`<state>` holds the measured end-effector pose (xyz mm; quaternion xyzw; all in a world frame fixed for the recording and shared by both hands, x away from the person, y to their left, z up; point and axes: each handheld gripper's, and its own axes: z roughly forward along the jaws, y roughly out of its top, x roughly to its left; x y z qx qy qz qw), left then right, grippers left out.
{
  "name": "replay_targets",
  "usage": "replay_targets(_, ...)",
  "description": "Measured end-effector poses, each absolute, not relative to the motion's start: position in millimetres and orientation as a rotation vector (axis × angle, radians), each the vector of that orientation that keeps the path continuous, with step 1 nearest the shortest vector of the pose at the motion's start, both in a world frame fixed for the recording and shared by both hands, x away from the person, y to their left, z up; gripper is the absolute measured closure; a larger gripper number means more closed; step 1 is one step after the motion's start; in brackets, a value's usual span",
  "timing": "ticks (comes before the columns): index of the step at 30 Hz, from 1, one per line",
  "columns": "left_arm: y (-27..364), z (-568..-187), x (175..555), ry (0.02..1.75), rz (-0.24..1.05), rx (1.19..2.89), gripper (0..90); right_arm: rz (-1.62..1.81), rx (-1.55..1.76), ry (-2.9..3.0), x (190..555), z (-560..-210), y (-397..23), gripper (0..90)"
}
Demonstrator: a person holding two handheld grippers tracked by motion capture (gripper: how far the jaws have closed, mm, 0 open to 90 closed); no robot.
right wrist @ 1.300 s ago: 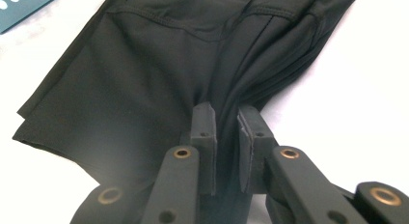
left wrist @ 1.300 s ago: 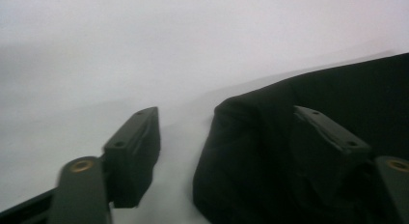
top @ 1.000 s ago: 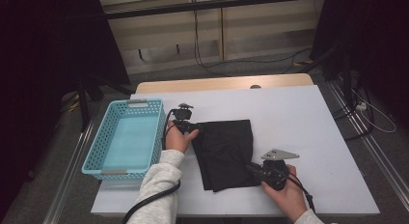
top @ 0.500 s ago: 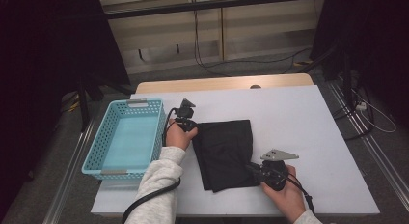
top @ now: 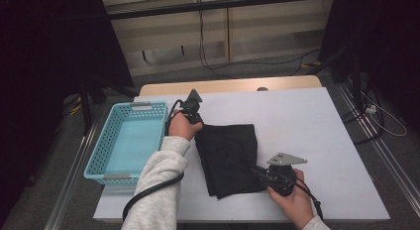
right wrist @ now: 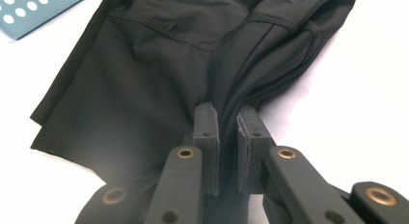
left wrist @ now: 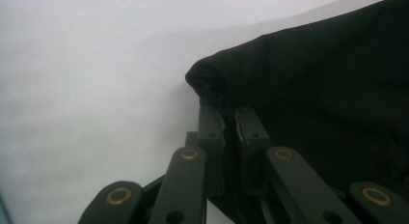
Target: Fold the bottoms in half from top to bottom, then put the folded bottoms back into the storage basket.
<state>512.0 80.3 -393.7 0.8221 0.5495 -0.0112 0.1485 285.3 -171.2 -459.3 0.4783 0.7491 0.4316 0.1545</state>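
Observation:
A black folded garment (top: pixel 230 155) lies on the white table (top: pixel 307 121). My left gripper (top: pixel 198 127) is at its far left corner. Its jaws have just been closing, and in the left gripper view they (left wrist: pixel 230 115) are shut on that bunched corner of the garment (left wrist: pixel 313 79), raised a little off the table. My right gripper (top: pixel 253 169) is at the near right edge, and in the right gripper view it (right wrist: pixel 230 118) is shut on a fold of the garment (right wrist: pixel 159 64).
A light blue perforated basket (top: pixel 148 105) stands to the left of the garment, and its corner (right wrist: pixel 34 11) shows in the right gripper view. White table surface stretches to the right and behind. Cables trail on the floor beyond the table.
My left hand has risen a little and tipped its gripper more upright, pulling the garment's far left corner up with it. The right hand has kept still.

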Motion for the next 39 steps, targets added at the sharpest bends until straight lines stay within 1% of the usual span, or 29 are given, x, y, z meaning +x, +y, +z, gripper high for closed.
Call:
replay_targets(14, 80, -385, 517, 1.623, -0.05, 2.434, 83.4, 1.269, 1.339, 2.136, 284, -455, -166, 81.0)
replay_targets(25, 79, -365, 520, 1.647, -0.051, 2.483, 83.4, 1.312, 1.308, 2.099, 283, -449, -164, 80.9)
replay_targets(39, 89, -349, 521, 1.657, -0.042, 2.489, 83.4, 1.368, 1.272, 2.072, 283, -444, -158, 80.9)
